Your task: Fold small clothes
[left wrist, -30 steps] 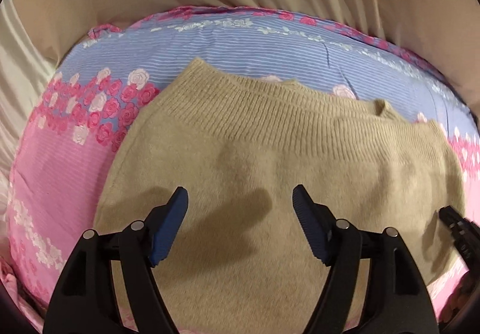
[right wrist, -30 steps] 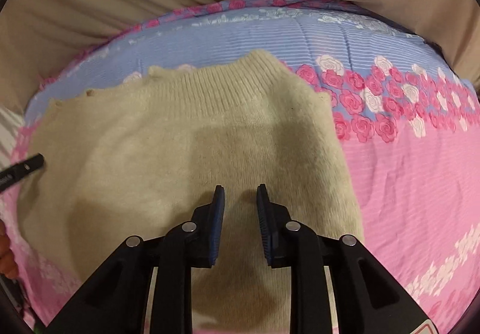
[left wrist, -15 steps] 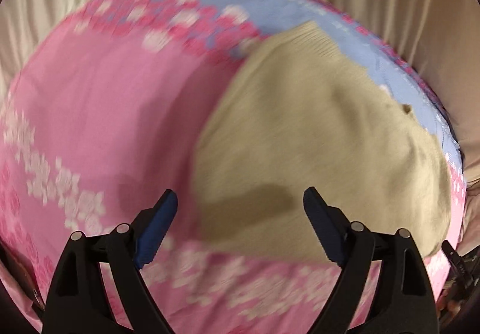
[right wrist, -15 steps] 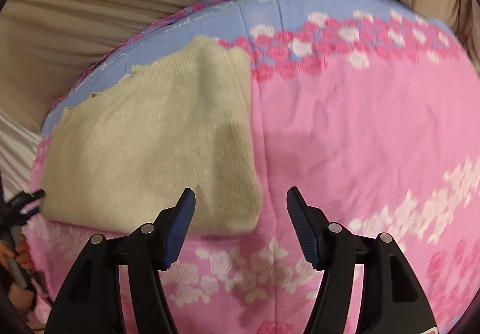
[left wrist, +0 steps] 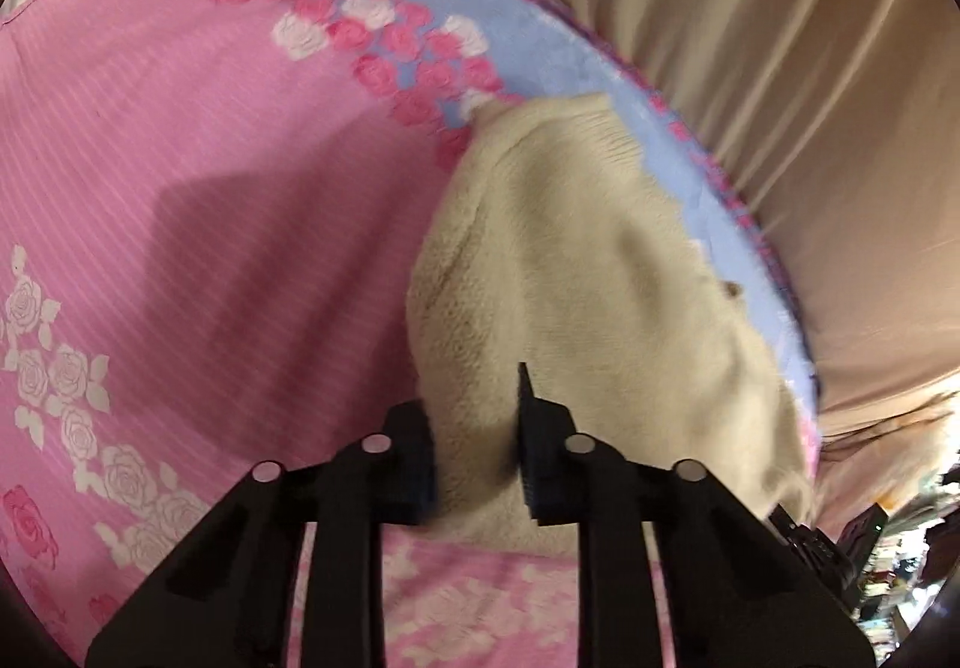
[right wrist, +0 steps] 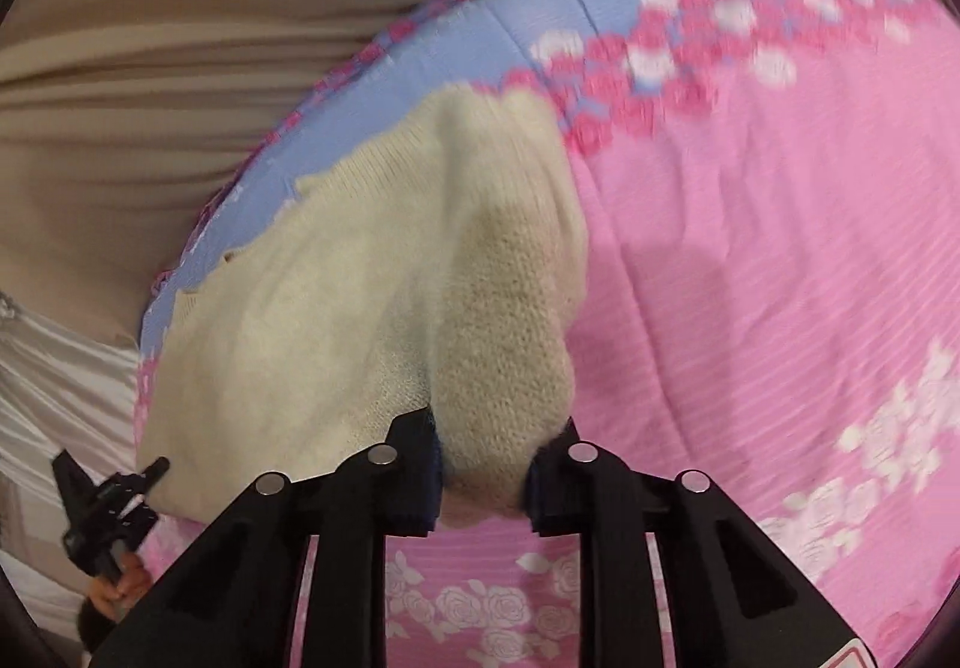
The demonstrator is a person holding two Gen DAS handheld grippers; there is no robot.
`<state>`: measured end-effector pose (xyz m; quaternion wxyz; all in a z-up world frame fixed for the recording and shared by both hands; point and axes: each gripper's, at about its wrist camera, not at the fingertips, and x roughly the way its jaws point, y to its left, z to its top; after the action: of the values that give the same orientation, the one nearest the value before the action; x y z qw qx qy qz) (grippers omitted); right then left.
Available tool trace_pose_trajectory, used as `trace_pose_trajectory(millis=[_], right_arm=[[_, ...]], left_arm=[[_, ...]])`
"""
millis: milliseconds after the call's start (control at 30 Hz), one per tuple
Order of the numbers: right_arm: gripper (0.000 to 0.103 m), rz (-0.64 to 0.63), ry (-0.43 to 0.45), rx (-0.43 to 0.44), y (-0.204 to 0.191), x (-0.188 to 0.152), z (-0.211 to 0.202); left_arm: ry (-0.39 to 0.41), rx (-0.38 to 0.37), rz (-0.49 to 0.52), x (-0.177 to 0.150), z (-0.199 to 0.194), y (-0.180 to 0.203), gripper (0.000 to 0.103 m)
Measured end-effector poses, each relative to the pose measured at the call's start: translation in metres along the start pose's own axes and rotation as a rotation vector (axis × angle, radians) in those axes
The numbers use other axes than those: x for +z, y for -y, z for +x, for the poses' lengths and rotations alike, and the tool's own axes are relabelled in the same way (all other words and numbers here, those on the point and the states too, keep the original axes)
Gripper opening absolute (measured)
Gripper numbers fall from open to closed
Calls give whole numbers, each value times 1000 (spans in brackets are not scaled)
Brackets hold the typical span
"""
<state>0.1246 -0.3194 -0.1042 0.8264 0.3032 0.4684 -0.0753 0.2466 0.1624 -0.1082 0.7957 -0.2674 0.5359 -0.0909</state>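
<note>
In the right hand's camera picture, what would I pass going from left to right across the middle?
Beige curtain → cream knitted garment, its near corner bunched in the right gripper → pink rose-patterned bedsheet.

No legible text, label, brand name, numeral or sign appears in either view. At the lower right of the right wrist view, a small white sticker with a red edge [right wrist: 855,658] sits on the black gripper body, cut off by the frame edge; nothing can be read on it. At the lower right of the left wrist view, blurred background clutter [left wrist: 894,566] shows no readable characters.
</note>
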Motion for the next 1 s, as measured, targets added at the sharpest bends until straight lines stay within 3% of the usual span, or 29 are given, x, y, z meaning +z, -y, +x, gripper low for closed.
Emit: trace_pose_trajectory(millis=[167,300,400,500,567,633,767,867,933,1000], right_arm=[[16,-107,48,-75,3,8,-45],[16,-95,52,-164,47,-12,-81],[21,-85,-22,-208,88,-45,-79],[24,-36,-78,-232,111,-72,-71],[28,2,-14,-207,109,-76,-88],[28,-23,48,-218,98,-74,-103],[28,-106,80,-219,68,-66,-110],[23,-134,74,-225,54,-62,-93],[21,-126,32,-281,65,-62,-69],[21,-116,2,-378,84,-61,-54]], left_arm=[[-46,-5,89,-14,-14,33,17],[-162,0,156,-63,-7,43,18],[-226,37,178,-99,7,43,19],[-167,1,145,-104,-6,30,23],[-118,-2,158,-93,-21,23,28],[-88,2,168,-78,-32,15,44],[-59,40,199,-62,-38,21,44],[-40,36,261,-71,-36,46,45],[-63,100,291,-81,-19,58,46],[-111,224,314,-92,5,58,46]])
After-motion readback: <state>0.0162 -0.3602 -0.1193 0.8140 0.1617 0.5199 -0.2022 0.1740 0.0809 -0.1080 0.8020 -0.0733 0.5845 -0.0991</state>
